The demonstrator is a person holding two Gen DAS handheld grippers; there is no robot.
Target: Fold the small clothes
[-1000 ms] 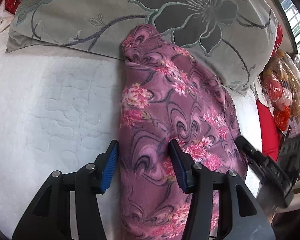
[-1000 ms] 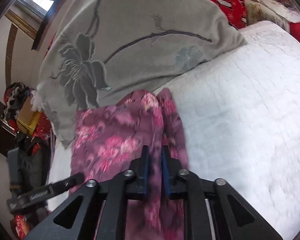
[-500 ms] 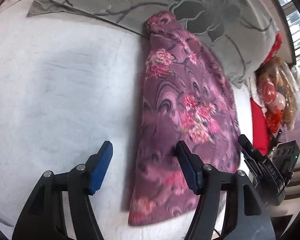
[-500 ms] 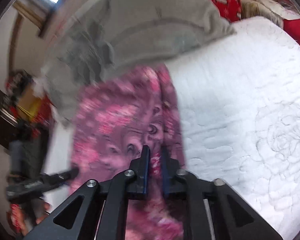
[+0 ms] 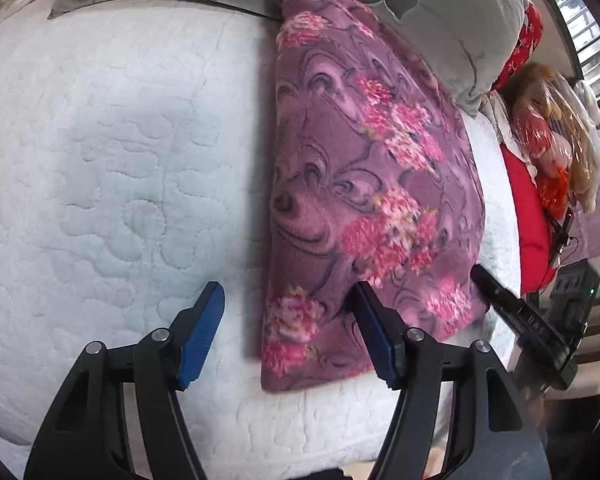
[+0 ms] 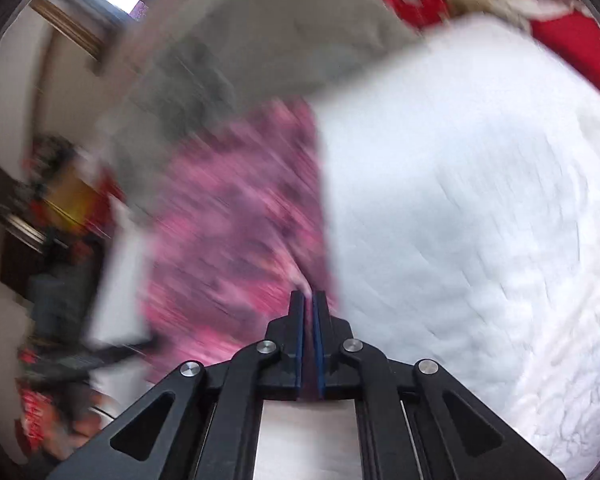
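Observation:
A purple fleece garment [image 5: 364, 184] with pink flowers lies stretched lengthwise on the white quilted bed, its far end against a grey pillow. My left gripper [image 5: 288, 288] is open over the garment's near left corner; one pad rests on the cloth, the other hangs over bare quilt. My right gripper [image 6: 309, 300] has its jaws closing, with a thin fold of the garment's [image 6: 236, 240] near edge pinched between the pads. The right wrist view is heavily blurred. In the left wrist view the right gripper [image 5: 484, 276] touches the garment's right edge.
A grey flowered pillow [image 5: 452, 12] lies across the head of the white quilt [image 5: 100, 160]. Red cloth and bagged soft toys [image 5: 552, 128] crowd the right side beyond the bed's edge. The blurred left gripper [image 6: 112, 352] shows at the left.
Both grippers have drawn back toward the bed's near edge, and the garment now lies longer and flatter. The left jaws have widened off the cloth. The right jaws have narrowed onto the fold.

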